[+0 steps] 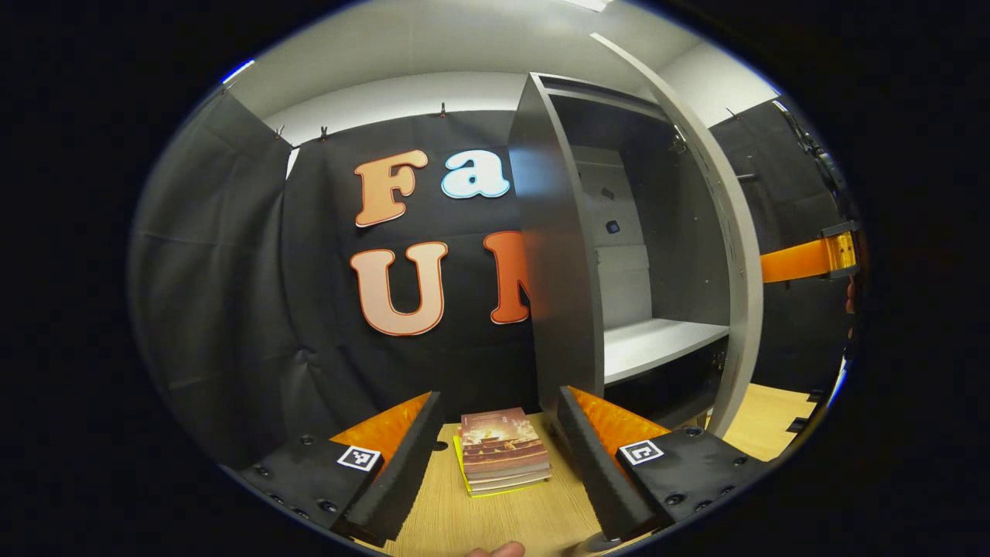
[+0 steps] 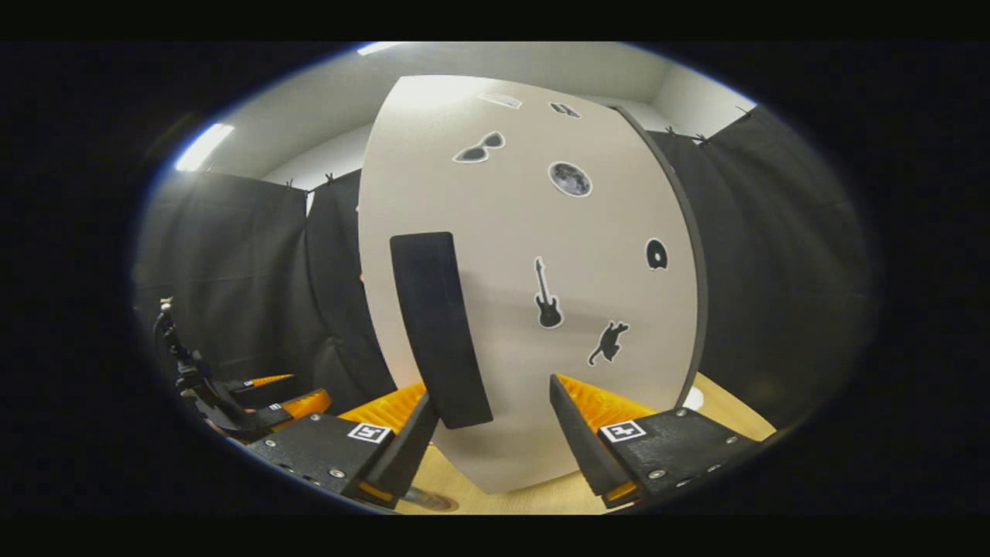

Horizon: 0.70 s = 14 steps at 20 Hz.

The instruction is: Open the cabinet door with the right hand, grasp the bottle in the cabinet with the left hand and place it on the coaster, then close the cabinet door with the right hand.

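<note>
The grey cabinet (image 1: 553,255) stands open, its door (image 1: 731,255) swung out to the right. Its white shelf (image 1: 657,344) looks bare where I can see it. My left gripper (image 1: 499,402) is open and low over the wooden table, left of the cabinet's opening. In the right gripper view the door's outer face (image 2: 534,232) is close, with stickers and a long black handle (image 2: 439,329). My right gripper (image 2: 491,391) is open in front of it, the handle's lower end by its left finger. A round flat disc (image 2: 429,501), possibly the coaster, lies below on the table.
A small stack of books (image 1: 503,452) lies on the table (image 1: 495,518) between my left gripper's fingers. A fingertip (image 1: 495,550) shows at the bottom edge. The left gripper (image 2: 232,394) appears far left in the right gripper view. Black cloth walls surround the booth.
</note>
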Available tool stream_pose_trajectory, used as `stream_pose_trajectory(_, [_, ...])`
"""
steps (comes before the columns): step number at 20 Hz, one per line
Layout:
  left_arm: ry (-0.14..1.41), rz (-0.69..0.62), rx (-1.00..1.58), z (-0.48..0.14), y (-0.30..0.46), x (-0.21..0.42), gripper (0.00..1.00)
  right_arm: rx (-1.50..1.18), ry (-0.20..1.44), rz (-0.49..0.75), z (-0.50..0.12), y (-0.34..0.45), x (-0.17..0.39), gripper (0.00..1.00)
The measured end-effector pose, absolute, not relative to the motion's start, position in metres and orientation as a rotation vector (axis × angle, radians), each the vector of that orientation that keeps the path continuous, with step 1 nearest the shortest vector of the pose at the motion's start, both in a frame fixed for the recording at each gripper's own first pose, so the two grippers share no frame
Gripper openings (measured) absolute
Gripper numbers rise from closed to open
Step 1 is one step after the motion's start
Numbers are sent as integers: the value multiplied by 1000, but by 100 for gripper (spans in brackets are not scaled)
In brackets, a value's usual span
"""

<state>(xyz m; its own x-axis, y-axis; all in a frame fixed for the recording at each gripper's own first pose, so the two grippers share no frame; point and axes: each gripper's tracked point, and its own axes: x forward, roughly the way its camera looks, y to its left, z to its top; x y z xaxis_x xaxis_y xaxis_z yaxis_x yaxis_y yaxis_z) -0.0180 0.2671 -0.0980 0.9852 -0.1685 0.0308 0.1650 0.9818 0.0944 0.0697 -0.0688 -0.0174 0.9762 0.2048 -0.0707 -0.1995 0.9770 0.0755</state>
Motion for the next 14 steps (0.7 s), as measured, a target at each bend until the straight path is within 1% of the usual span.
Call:
stream_pose_trajectory(6, [-21,-182,58,-108,276,-2,97,48,83,200,-21,-53,95,88])
stream_pose_trajectory(13, [-6,-188,36,-116,290,17,97,45,67,178,-29,-36,130,87])
stream_pose_trajectory(14, [-5,-188,33,-118,292,19,92,49,63,174,-28,-33,130,87])
